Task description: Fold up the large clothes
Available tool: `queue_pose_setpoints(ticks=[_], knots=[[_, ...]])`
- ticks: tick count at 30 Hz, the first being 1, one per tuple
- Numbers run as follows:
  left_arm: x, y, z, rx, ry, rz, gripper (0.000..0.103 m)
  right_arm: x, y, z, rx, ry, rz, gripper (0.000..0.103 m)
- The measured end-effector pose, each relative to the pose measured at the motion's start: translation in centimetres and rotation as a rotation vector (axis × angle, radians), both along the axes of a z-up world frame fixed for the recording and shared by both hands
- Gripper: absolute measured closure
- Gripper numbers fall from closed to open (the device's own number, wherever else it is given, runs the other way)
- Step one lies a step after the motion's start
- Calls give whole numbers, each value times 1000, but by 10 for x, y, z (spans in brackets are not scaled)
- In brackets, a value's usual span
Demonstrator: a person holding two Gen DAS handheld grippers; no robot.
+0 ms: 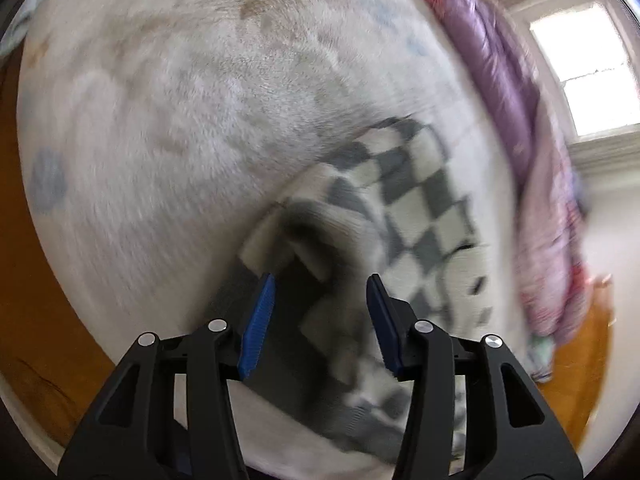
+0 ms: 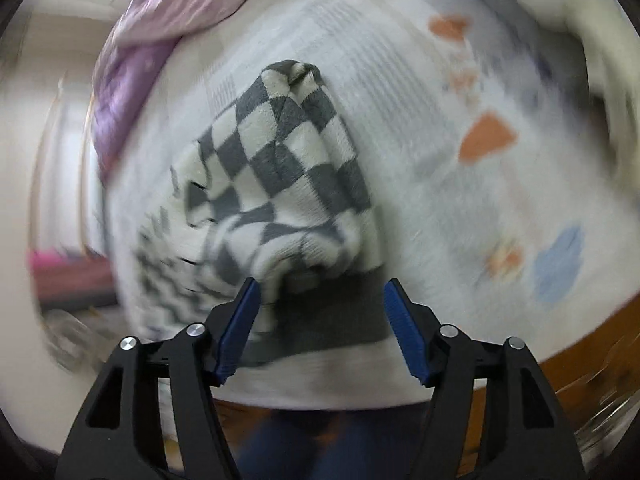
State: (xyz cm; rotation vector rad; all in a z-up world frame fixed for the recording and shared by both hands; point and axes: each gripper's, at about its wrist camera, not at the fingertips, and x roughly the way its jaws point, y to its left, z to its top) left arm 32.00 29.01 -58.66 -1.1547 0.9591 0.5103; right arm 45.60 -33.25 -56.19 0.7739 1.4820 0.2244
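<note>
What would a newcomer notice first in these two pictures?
First the checkered grey-and-cream sweater, lying bunched on a white patterned bedsheet. Then the blue-padded right gripper and left gripper, both with jaws open just above the sweater. A purple quilt is heaped along the bed's far edge.

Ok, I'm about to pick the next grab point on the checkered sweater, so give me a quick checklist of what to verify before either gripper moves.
1. Left gripper free of cloth: ok, jaws apart, nothing pinched.
2. Right gripper free of cloth: ok, jaws apart over the dark ribbed hem.
3. Grey and cream checkered knit sweater resting on the white patterned bedspread: ok.
4. Sweater folded flat: not ok, it lies bunched with a humped top.
5. Purple quilt apart from the sweater: ok, it lies at the bed's far edge.
6. Sleeve positions: cannot tell, the frames are blurred.
</note>
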Motion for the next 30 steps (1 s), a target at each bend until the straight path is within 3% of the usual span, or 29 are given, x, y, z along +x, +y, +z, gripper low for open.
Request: queue_pose_setpoints(ticks=[3, 5, 7, 10, 12, 13, 14, 15, 17, 19, 23, 26, 30], knots=[[4, -8, 2, -34, -29, -48, 47, -8, 9, -17, 156, 55, -151, 39], [13, -9, 4, -4, -32, -90, 46, -9, 19, -26, 223, 62, -244, 39], [25, -8, -4, 3, -8, -114, 37, -7, 30, -33, 281, 49, -329, 39], [44, -2, -31, -1, 78, -150, 37, -3, 40, -39, 239, 19, -387, 39], [54, 0, -43, 7, 134, -178, 41, 1, 47, -45, 186, 33, -410, 48], [61, 0, -49, 13, 157, -211, 48, 2, 48, -48, 165, 32, -407, 63], [68, -3, -53, 26, 177, -256, 66, 2, 51, -48, 117, 30, -402, 71], [73, -4, -55, 35, 185, -288, 79, 4, 53, -47, 82, 30, -393, 87], [79, -9, -52, 82, 199, -352, 89, 3, 54, -41, 22, 16, -353, 90], [76, -12, -41, 98, 198, -389, 90, 0, 57, -27, -35, -11, -296, 91], [57, -10, -38, 58, 226, -429, 91, -13, 47, -13, -200, -24, -205, 91], [53, -10, -62, 44, 248, -457, 90, -14, 45, -43, -268, -11, -148, 91], [66, -12, -74, 88, 259, -496, 78, -3, 61, -79, -350, 42, -94, 86]])
